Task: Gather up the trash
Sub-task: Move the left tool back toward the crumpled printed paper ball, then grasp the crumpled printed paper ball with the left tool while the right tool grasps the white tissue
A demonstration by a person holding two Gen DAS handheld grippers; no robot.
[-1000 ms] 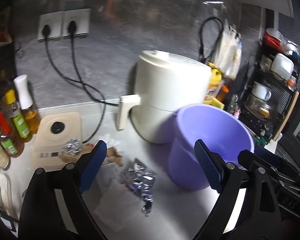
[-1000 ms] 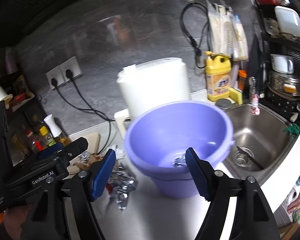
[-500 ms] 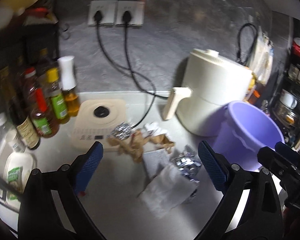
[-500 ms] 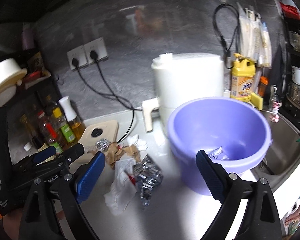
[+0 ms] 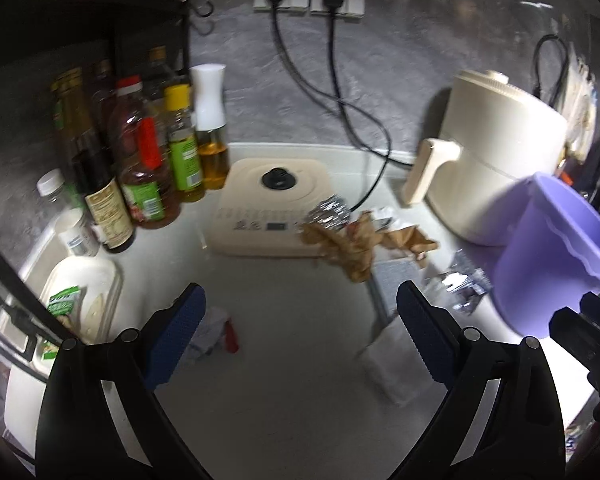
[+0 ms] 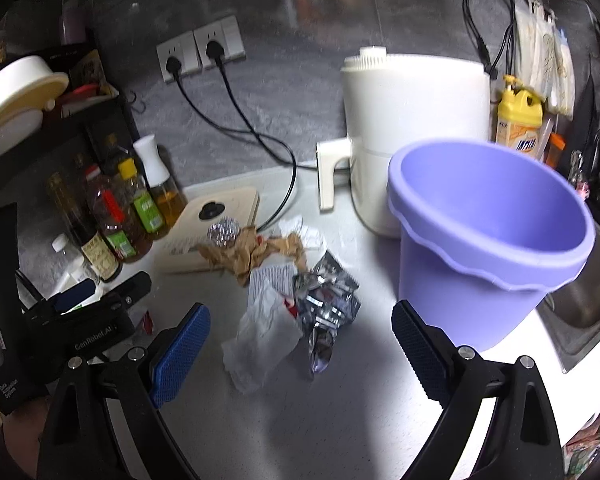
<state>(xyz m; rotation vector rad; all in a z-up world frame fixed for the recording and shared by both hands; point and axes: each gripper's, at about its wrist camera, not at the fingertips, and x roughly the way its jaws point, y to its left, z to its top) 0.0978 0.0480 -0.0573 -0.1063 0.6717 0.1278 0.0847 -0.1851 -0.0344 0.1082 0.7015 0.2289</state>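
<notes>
A purple bucket (image 6: 492, 240) stands on the white counter (image 6: 340, 408) and also shows in the left wrist view (image 5: 556, 256). Trash lies left of it: crumpled brown paper (image 6: 252, 254) (image 5: 352, 244), a foil ball (image 6: 222, 232) (image 5: 328, 212), a silver wrapper (image 6: 326, 300) (image 5: 460, 286), white paper (image 6: 264, 344) (image 5: 392, 360), and a small white-and-red scrap (image 5: 216, 334). My left gripper (image 5: 300, 340) is open and empty above the counter by that scrap. My right gripper (image 6: 300, 354) is open and empty over the white paper and silver wrapper.
A cream air fryer (image 6: 412, 136) stands behind the bucket. A flat cream appliance (image 5: 272, 204) lies under the foil ball's side. Several sauce bottles (image 5: 148, 160) line the left. A sink (image 6: 588, 308) lies right. A white tray (image 5: 76, 292) sits at the left.
Both grippers have swung left, away from the bucket and toward the trash pile and bottles. The left view has also dropped closer to the counter, bringing the white-and-red scrap into view.
</notes>
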